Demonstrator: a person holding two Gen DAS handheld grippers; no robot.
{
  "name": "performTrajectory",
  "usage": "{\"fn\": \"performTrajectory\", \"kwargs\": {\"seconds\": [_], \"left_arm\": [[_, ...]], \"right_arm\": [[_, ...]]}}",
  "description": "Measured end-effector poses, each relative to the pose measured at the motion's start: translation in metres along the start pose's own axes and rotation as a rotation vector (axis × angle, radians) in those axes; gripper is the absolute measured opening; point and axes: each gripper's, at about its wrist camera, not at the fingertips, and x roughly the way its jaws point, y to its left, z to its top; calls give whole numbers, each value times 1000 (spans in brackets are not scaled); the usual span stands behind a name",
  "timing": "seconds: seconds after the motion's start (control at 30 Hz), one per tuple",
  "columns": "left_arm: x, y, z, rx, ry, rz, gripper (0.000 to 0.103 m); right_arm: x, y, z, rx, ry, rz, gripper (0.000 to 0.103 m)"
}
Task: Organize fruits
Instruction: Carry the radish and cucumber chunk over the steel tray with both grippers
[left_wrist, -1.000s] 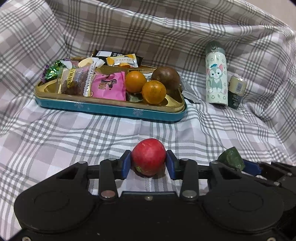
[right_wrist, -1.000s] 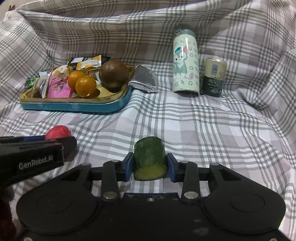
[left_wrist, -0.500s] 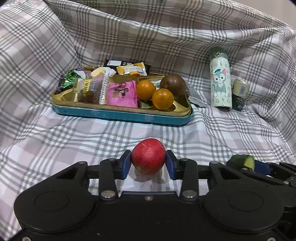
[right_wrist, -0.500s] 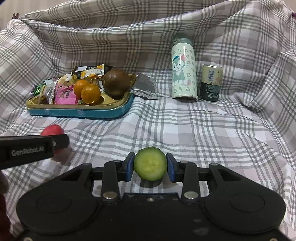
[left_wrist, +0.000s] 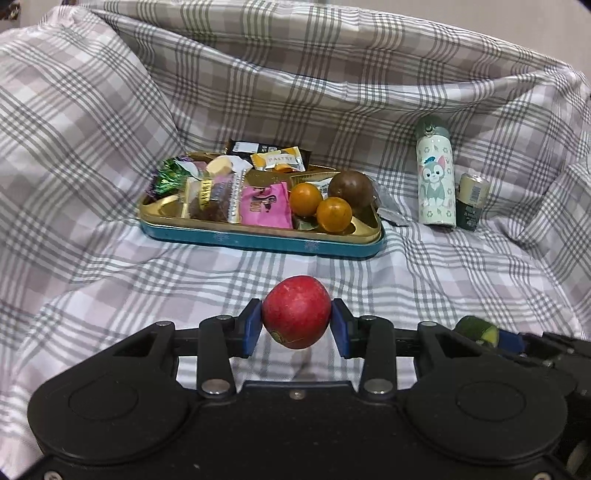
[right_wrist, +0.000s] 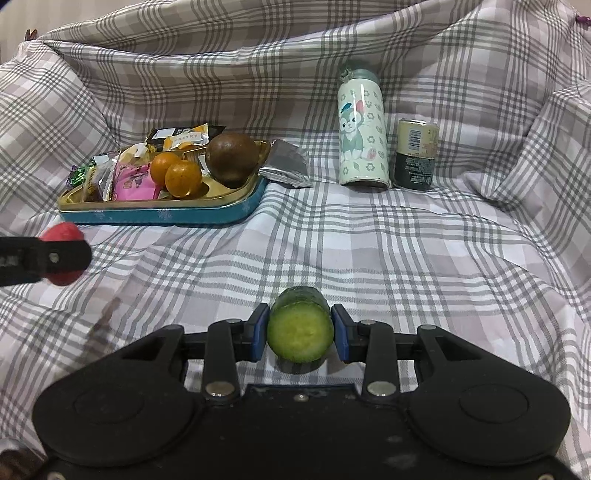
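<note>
My left gripper (left_wrist: 296, 325) is shut on a red apple (left_wrist: 296, 312) and holds it above the plaid cloth, short of the tray. My right gripper (right_wrist: 300, 332) is shut on a cut cucumber piece (right_wrist: 300, 325), its pale cut face toward the camera. The apple also shows at the left of the right wrist view (right_wrist: 62, 236); the cucumber shows at the lower right of the left wrist view (left_wrist: 476, 329). A gold tray with a teal rim (left_wrist: 258, 238) holds two oranges (left_wrist: 305, 198) (left_wrist: 334, 214), a brown round fruit (left_wrist: 351, 189) and snack packets (left_wrist: 264, 205).
A cartoon-cat bottle (right_wrist: 362, 138) and a dark can (right_wrist: 416, 154) stand right of the tray. A silver foil packet (right_wrist: 286, 165) lies beside the tray's right end. The plaid cloth (right_wrist: 406, 251) rises in folds behind and at both sides.
Both grippers have pulled back and up from the tray, which now looks smaller and farther. The cucumber has tilted so that its cut face turns toward the camera. Both grips have held.
</note>
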Motion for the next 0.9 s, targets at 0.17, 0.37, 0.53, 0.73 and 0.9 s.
{"fn": "performTrajectory", "kwargs": {"seconds": [0.17,0.37,0.53,0.73,0.9], "left_arm": [[-27,4,-5,21,1,-10,48],[-60,5,-18,29,12,-21,48],[-84,0,-41,59,30,-33,48],[-102,-5,-79,87,66,-34,48],[-108,-5,-96,81,86,-10,48]], "right_arm": [[-17,-3,-5,8,-3,11,37],[-56,-8,-13,-4,-34,31,37],[-96,-13,-28,14,-52,58,37],[-135,-9,-60,18,-62,101,37],[-147,-3,-85,5,-40,116,37]]}}
